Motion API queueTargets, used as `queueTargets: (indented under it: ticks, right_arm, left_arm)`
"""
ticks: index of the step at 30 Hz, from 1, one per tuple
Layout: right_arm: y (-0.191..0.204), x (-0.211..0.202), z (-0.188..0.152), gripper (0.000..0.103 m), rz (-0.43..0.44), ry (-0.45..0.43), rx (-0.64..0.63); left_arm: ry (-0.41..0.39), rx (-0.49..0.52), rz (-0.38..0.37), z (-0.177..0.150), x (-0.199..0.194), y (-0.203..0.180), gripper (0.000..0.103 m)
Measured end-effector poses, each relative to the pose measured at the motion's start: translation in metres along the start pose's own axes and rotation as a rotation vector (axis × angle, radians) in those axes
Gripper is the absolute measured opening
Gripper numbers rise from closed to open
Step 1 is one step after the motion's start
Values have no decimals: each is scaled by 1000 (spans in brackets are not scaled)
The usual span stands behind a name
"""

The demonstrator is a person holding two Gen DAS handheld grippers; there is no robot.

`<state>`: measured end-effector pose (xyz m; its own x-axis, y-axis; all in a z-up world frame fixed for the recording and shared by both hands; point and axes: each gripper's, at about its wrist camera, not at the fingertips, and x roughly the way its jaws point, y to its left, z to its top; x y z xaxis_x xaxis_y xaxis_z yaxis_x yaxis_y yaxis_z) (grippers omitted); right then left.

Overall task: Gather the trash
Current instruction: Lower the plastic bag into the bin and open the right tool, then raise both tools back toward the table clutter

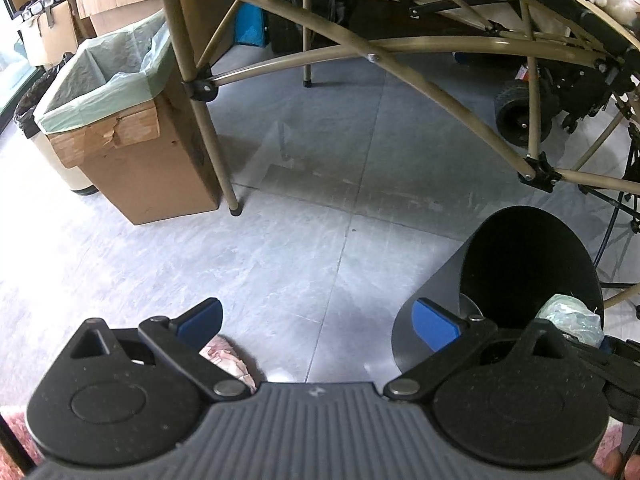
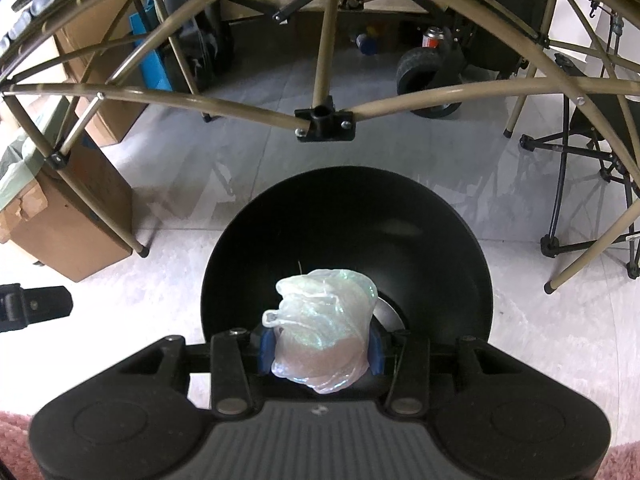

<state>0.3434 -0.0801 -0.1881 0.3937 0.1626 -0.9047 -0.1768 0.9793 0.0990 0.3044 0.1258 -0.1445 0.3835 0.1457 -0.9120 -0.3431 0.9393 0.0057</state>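
Observation:
A crumpled, shiny clear plastic wrapper (image 2: 320,328) sits pinched between the blue pads of my right gripper (image 2: 320,346), which is shut on it right above the mouth of a black round bin (image 2: 348,216). From the left wrist view the same bin (image 1: 528,264) stands on the floor at the right, with the wrapper (image 1: 572,316) held at its rim. My left gripper (image 1: 318,322) hangs wide open over bare floor, left of the bin, with nothing between its blue pads (image 1: 202,320).
A cardboard box lined with a green bag (image 1: 116,120) stands at the left beside a folding table's tan legs (image 1: 208,136). Table struts (image 2: 324,120) cross above the bin. A wheeled cart (image 1: 524,116) and folding chair legs (image 2: 576,184) stand behind. Pink rug (image 1: 228,360) lies near.

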Motion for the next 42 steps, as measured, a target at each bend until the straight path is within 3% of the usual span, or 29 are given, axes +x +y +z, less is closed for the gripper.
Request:
queueTargets:
  ticks: [8, 11, 12, 13, 15, 33, 42]
  right_arm:
    - [4, 5, 0, 46, -9, 21, -13]
    - [5, 6, 1, 52, -14, 21, -24]
    - [5, 6, 1, 63, -20, 21, -27]
    - [6, 7, 1, 82, -28, 22, -28]
    - [5, 8, 1, 103, -37, 23, -29]
    - [6, 5, 1, 103, -45, 20, -51]
    - [2, -12, 2, 103, -18, -32, -38]
  left_arm:
    - [5, -1, 2, 0, 1, 4, 103]
    - [4, -1, 2, 0, 1, 4, 103]
    - [4, 0, 2, 0, 1, 4, 103]
    - [5, 1, 3, -1, 1, 3, 103]
    - [6, 2, 4, -1, 2, 3, 103]
    - [5, 9, -3, -1, 1, 0, 103]
    - [-20, 19, -37, 0, -11, -5, 103]
